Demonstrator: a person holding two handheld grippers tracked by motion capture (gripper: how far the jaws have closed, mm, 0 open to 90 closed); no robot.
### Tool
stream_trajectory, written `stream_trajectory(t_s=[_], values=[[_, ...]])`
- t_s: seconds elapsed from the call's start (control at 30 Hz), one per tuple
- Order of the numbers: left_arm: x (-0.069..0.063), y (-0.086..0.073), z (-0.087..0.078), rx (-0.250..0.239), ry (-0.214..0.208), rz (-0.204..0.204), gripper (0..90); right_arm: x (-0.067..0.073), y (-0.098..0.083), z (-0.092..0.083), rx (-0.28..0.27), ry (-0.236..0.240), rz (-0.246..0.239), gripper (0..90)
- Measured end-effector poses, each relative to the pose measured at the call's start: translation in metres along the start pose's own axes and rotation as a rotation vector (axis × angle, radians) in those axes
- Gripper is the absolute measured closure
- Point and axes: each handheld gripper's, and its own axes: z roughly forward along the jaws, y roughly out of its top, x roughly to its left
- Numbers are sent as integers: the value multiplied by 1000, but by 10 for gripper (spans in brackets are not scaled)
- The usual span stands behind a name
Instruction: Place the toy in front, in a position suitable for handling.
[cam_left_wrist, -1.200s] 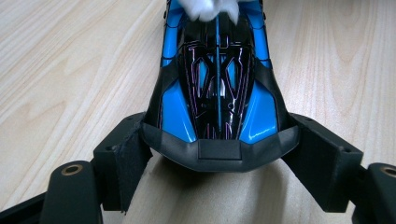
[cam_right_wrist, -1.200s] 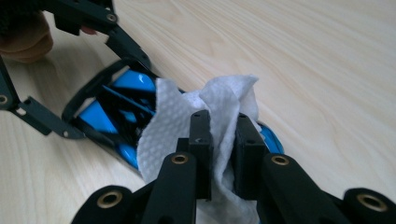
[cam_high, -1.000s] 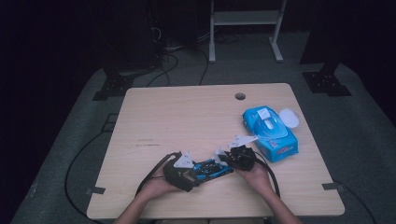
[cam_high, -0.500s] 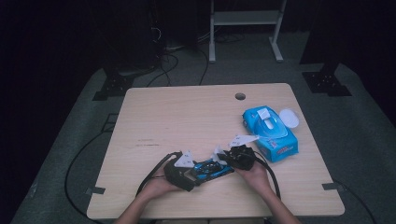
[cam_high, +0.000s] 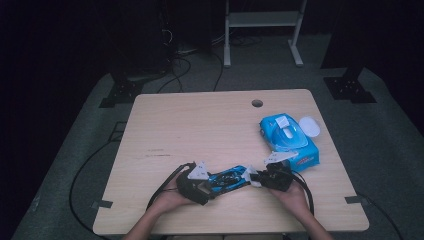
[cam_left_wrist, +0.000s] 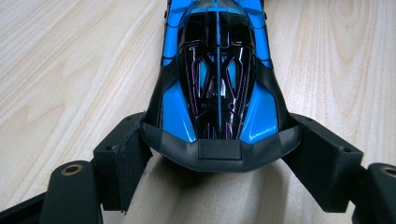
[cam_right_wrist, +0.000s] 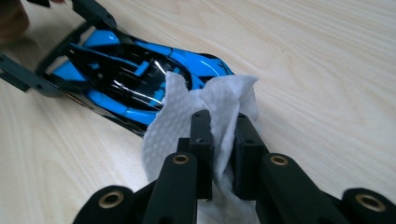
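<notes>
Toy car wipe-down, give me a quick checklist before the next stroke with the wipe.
1. Left gripper clamps one end of the blue toy car: ok.
2. Right gripper pinches the white wipe: ok.
3. Wipe lies against the car's body: ok.
4. Car rests on the table: ok.
5. Wipes pack stands apart from both grippers: ok.
6. Dirt left on the car: cannot tell.

Wipes pack (cam_high: 290, 140) blocks right, tabletop (cam_high: 200, 125) free fwd

My left tool (cam_left_wrist: 219, 186) clamps the black end of the blue and black toy car (cam_left_wrist: 218, 84) between both pads, the car stretching away over the wooden bench (cam_left_wrist: 70, 70).
</notes>
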Motion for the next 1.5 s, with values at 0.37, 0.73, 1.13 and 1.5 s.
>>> stream_trajectory(t_s=[0.37,0.73,1.13,1.5], values=[[0,0,2,-8,1,1,244,23,15,12,-14,17,-88,805],[0,2,4,-20,1,-7,244,52,27,26,-29,76,-187,805],[0,2,5,-23,-3,-6,244,72,35,47,-11,159,-223,806],[2,0,4,-29,-10,-18,244,82,45,60,4,176,-242,809]])
